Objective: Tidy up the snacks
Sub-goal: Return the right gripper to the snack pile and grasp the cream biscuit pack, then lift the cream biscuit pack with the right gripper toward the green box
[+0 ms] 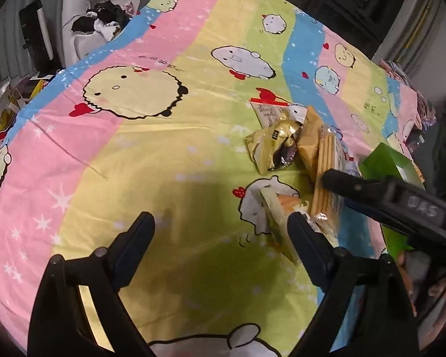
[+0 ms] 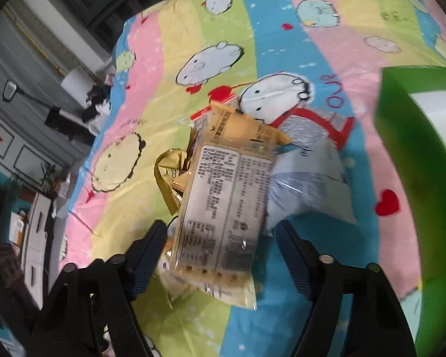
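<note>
- Straddling a clear-wrapped pack of pale yellow wafer biscuits [image 2: 223,208], the right gripper [image 2: 221,248] had its jaws spread apart either side of it, not yet pinching; prob. lined up for a pick.
- That pack lay label-up on top of the snack heap, w/ a crumpled gold foil packet [image 2: 169,178] to its left & a pale blue plastic pouch [image 2: 309,184] to its right, all resting on the pastel striped cartoon bedsheet [image 2: 282,29].
- A green cardboard box w/ white inside [image 2: 401,136] stood just beside the heap at right; likely the bin for the snacks, hence kept close.
- The left gripper [image 1: 221,229] was open too, holding nothing, over bare sheet near a small flat pale packet [image 1: 278,211]; seemingly waiting its turn.
</note>
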The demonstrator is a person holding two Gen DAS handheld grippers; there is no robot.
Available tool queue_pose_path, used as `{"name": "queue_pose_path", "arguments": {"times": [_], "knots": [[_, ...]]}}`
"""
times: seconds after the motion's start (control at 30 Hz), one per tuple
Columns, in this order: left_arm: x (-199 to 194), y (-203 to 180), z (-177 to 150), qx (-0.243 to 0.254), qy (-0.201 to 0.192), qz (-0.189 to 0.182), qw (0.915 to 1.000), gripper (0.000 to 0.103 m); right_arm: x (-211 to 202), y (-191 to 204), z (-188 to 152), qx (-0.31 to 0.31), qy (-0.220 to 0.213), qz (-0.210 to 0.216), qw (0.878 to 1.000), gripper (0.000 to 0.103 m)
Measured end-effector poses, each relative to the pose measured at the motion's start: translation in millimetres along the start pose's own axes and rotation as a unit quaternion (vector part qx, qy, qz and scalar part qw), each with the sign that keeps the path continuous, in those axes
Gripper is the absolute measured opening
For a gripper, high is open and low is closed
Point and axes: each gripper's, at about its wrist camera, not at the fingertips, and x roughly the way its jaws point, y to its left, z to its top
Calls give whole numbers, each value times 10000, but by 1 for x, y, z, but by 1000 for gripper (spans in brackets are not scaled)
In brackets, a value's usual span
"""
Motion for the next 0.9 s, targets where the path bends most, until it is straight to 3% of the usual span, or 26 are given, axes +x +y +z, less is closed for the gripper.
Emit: {"name": "queue_pose_path", "arguments": {"times": [0.1, 0.3, 0.47, 0.67, 0.77, 0.9], "knots": [[0, 4, 2, -70, 2, 3, 10000, 88, 8, 3, -1, -105, -39, -90, 9999, 59], [-1, 10, 3, -194, 23, 21, 9998, 84, -7, 6, -11, -305, -97, -243, 9992, 58], [-3, 8, 3, -189, 102, -121, 9997, 78, -25, 10, -31, -516, 302, -115, 9981, 58], [-4, -5, -2, -33, 277, -474, 9985, 69, -24, 13, -52, -1330, 854, -626, 9854, 58], [-6, -16, -7, 143, 412, -648, 9969, 63, -32, 5, -46, -1147, 713, -603, 9890, 58], [-14, -31, -11, 303, 476, -1004, 9933, 54, -50, -17, -35, -624, 350, -130, 9974, 59]]}}
